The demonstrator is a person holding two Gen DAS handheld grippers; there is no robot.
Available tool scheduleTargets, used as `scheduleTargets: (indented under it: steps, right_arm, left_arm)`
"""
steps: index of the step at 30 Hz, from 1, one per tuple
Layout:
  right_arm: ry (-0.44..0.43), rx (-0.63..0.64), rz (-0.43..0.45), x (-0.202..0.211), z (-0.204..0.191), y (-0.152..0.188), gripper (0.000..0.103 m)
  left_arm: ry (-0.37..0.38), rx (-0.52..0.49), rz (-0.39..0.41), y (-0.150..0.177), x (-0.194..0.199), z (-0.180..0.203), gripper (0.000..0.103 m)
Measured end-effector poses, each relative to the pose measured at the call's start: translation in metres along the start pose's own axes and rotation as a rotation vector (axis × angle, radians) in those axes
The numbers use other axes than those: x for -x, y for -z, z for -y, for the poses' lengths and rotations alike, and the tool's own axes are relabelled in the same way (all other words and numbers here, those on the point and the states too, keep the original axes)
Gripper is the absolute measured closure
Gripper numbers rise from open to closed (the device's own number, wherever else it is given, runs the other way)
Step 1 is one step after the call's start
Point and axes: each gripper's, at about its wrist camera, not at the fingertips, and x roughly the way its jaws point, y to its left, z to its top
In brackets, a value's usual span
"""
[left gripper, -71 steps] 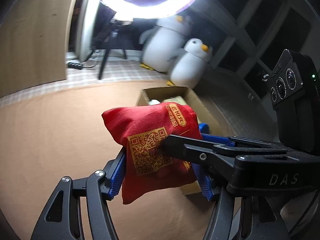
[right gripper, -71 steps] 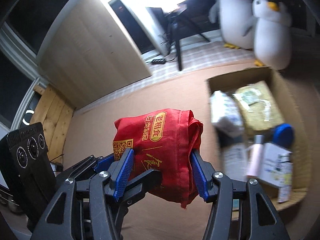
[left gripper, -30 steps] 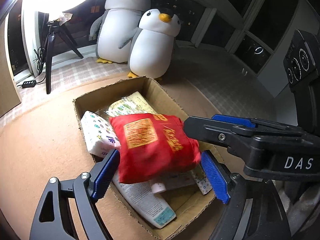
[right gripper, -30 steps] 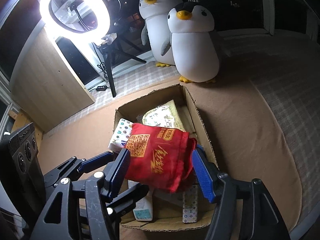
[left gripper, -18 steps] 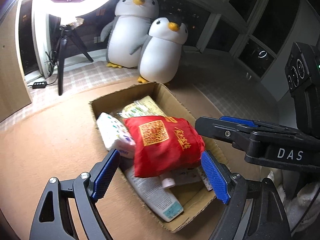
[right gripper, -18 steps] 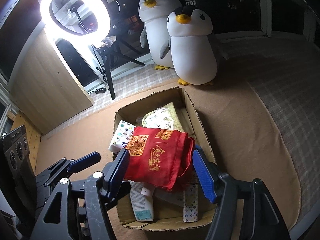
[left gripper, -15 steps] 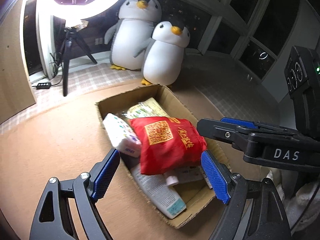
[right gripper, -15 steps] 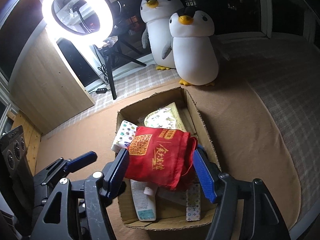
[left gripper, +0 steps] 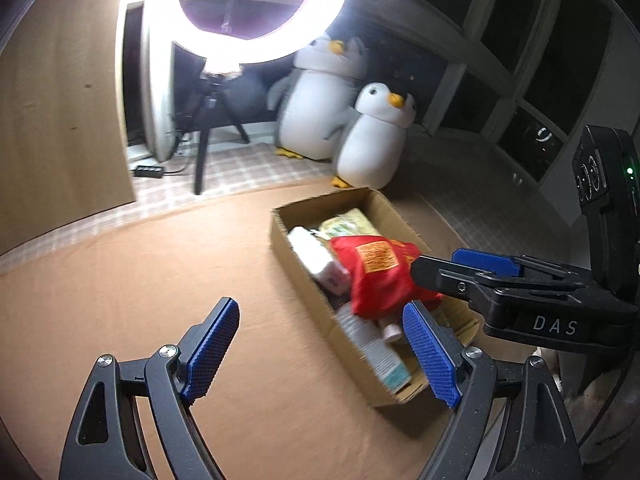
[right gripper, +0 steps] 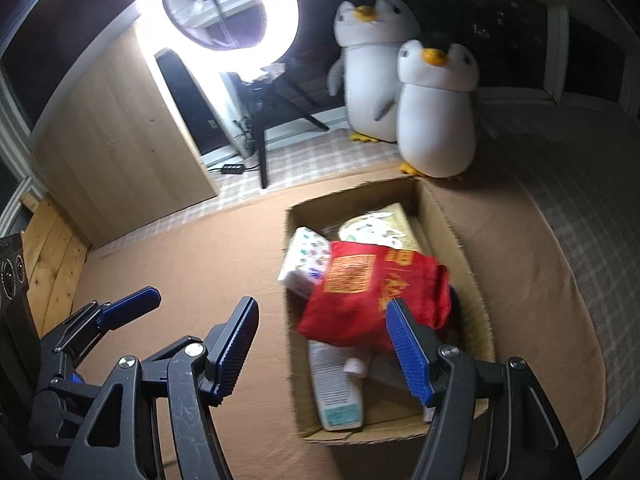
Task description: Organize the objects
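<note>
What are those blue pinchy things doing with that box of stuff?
A person holds two grippers with blue fingers. Both the left gripper and the right gripper are open and hold nothing. The red cloth bag with gold print lies in the brown cardboard box, on top of the other packages there.

Box (right gripper: 452, 220): on the floor mat (right gripper: 180, 280), right of both tongs' view centre.
Pouch (right gripper: 372, 292): in the box, on top of the other items.
Tissue pack (right gripper: 306, 256): in the box, left of the pouch.
Bottle (right gripper: 336, 388): in the box, nearer than the pouch, partly under it.
Penguins (right gripper: 436, 112): behind the box.
Ring light (right gripper: 218, 12): behind, left of the penguins.
</note>
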Motion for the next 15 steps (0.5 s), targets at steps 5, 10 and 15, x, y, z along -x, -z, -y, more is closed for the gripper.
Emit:
scheduleTargets:
  steps: [5,10,15]
  right_arm:
    - [-0.005,0.052,0.007,0.003,-0.032,0.007,0.037]
    - [-0.008,0.112,0.029,0.009,-0.070,0.016,0.030]
    - [-0.026,0.151,0.035,0.012,-0.103,0.026,0.029]
  left_arm:
    - [-0.039,0.034,0.024,0.012,0.032,-0.025,0.014]
    - [-0.077,0.072,0.041,0.025,0.062,-0.052,0.013]
    - [-0.128,0.097,0.061,0.041,0.089,-0.075,0.011]
